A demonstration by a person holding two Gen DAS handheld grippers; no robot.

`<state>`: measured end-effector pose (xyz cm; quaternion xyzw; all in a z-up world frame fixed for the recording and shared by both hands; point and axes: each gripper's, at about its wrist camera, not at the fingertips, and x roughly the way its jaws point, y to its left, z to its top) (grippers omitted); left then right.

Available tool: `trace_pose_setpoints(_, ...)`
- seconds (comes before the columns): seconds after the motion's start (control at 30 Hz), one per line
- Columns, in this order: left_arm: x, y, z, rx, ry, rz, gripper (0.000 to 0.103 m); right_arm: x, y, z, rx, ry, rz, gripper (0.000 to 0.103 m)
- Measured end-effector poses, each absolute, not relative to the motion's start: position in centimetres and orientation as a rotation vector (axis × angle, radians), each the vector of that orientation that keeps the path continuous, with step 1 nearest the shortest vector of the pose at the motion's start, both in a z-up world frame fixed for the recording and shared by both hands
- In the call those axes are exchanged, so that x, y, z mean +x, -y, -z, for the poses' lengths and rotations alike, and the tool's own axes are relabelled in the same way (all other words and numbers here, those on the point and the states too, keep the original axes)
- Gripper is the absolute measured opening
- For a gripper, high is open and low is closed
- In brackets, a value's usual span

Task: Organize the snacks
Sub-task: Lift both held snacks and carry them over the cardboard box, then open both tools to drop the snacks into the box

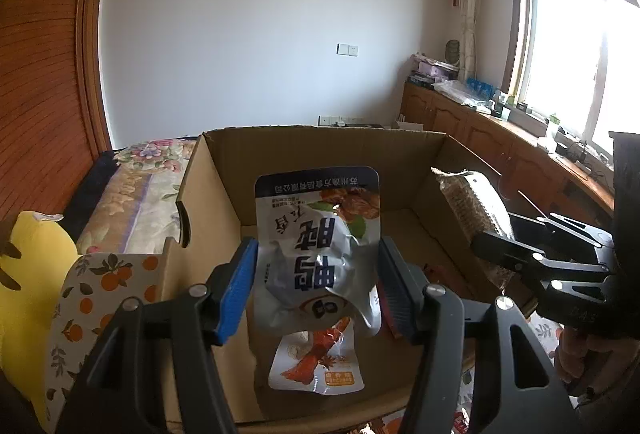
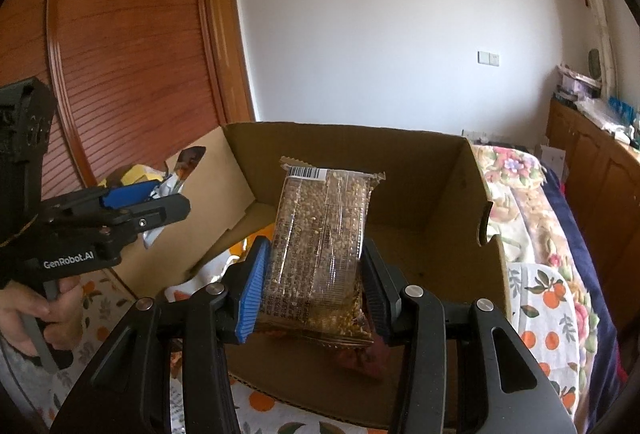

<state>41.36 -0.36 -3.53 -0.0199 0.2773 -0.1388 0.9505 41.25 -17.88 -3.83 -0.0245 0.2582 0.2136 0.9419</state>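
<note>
The left gripper [image 1: 316, 274] pinches a silver pouch [image 1: 320, 254] printed in Chinese; the right gripper [image 2: 312, 286], near the "GenRobot.AI" lettering [image 2: 68, 261], pinches a barcoded grain bar [image 2: 320, 246].

The cardboard box [image 1: 400, 149] is standing open at the top, so a gripper is getting room to go in from above. Its tall walls are blocking the sides — the far wall and both side walls are rising high. Inside, the far half of the floor is lying bare. A snack packet [image 1: 316, 366] is sitting on the near floor, and something dark red [image 2: 360, 358] is lying there too. The left gripper [image 1: 316, 274] and right gripper [image 2: 312, 282] are hanging close together over the box — little room between them.
</note>
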Motion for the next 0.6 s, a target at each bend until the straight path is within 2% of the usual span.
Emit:
trace_pose_setpoints(0.2,41.01,0.66,3.80,-0.014,-0.549,0.258,0.061,41.15,18.21,4.13,-0.047,-0.512,-0.436,0.049)
trace_pose_setpoints(0.4,40.72,0.97,3.69,-0.015,-0.540,0.268,0.068,41.20,18.22,4.36,-0.053,-0.500,-0.439,0.050)
trace_pose_setpoints(0.6,40.57,0.41,3.55,-0.042,-0.527,0.270,0.068,41.09,18.15,4.56,-0.068,-0.486,-0.431,0.050)
